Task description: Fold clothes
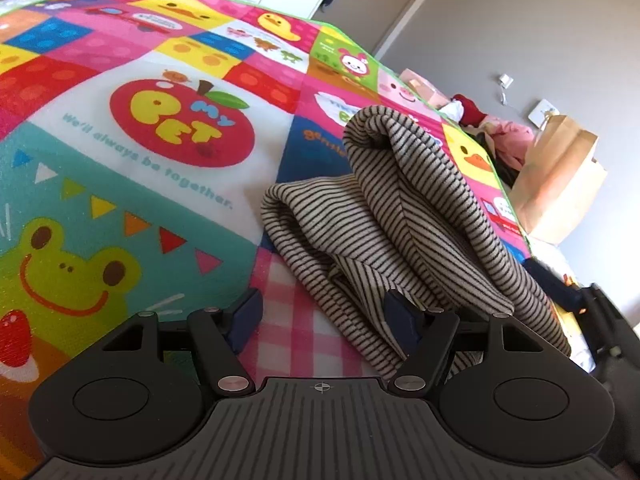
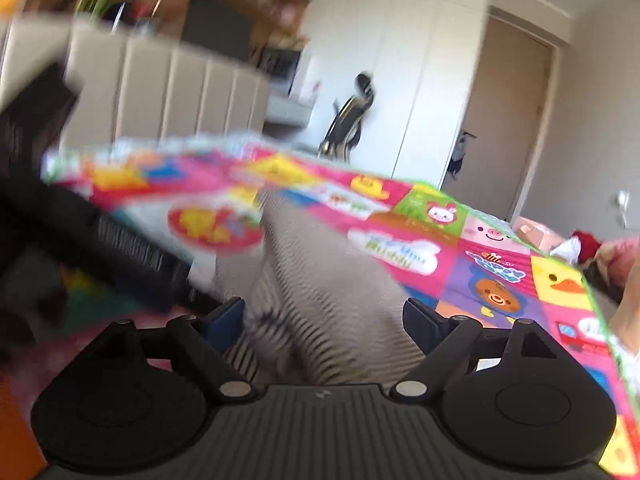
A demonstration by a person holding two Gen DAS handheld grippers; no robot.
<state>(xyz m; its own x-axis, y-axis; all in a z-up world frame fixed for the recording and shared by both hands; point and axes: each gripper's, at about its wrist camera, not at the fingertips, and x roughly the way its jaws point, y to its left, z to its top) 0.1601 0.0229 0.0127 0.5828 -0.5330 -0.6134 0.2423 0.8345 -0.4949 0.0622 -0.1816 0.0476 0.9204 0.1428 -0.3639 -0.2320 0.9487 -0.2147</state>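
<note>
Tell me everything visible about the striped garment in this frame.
The striped garment is a cream knit with thin dark stripes, soft and ribbed-looking. It lies crumpled on the colourful play mat, bunched into thick folds, one rounded hump rising highest at its far side; it is not folded flat. In the left view its near edge lies against the right finger of the open left hand-held gripper. In the blurred right view the cloth lies between the spread fingers of the right hand-held gripper, which has not closed on it.

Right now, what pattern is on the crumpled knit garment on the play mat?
Thin dark stripes on a cream knit garment; clearest in the left wrist view.
</note>
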